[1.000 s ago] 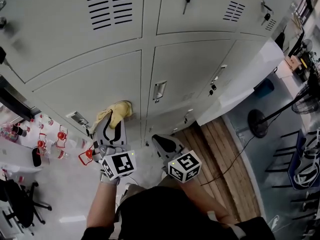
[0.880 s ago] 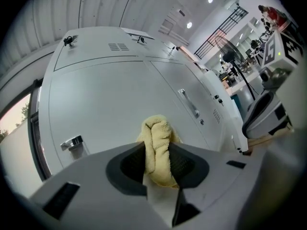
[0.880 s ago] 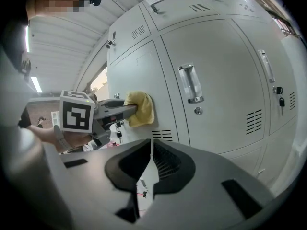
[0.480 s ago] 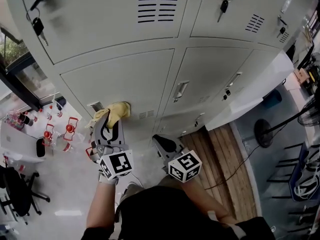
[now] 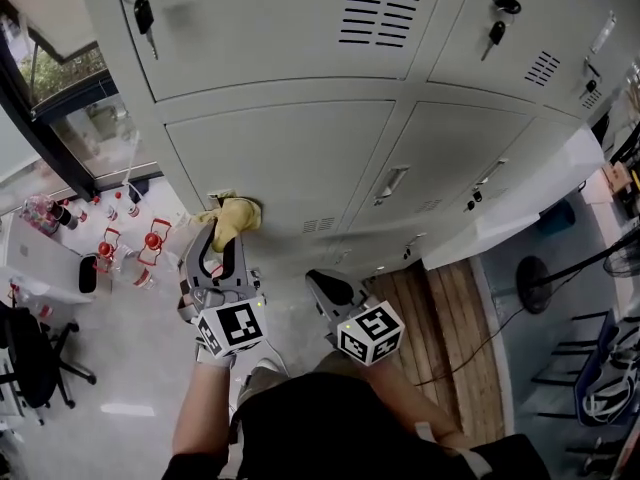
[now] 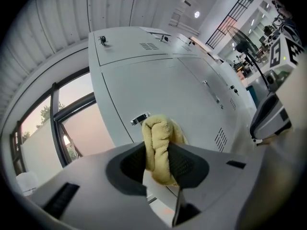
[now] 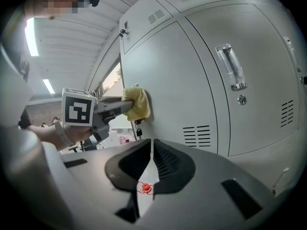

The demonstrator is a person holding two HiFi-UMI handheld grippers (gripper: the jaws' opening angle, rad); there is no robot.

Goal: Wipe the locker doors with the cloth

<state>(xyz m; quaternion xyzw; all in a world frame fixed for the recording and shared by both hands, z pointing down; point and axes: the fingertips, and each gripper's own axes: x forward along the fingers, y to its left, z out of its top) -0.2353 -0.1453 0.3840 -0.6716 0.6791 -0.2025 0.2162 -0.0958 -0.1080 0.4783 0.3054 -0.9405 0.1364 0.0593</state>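
Observation:
A folded yellow cloth (image 5: pixel 232 219) is pinched in my left gripper (image 5: pixel 224 240), which is shut on it. The cloth presses against the lower left grey locker door (image 5: pixel 285 158), beside that door's handle (image 5: pixel 218 197). In the left gripper view the cloth (image 6: pixel 160 146) stands between the jaws with the handle (image 6: pixel 140 119) just behind it. My right gripper (image 5: pixel 325 286) hangs lower, to the right, shut with nothing in it, away from the doors. The right gripper view shows the cloth (image 7: pixel 136 103) on the door (image 7: pixel 192 80) and the left gripper (image 7: pixel 115 107) holding it.
A bank of grey lockers (image 5: pixel 470 158) runs to the right, with keys (image 5: pixel 143 13) hanging in upper locks. Red objects (image 5: pixel 153 240) and bottles sit on the floor at left by a window (image 5: pixel 60 118). A fan (image 5: pixel 545 293) stands at right on the floor.
The view has shifted left along the lockers. My left gripper with the cloth has stayed on the lower left door by the handle. The right gripper has not moved.

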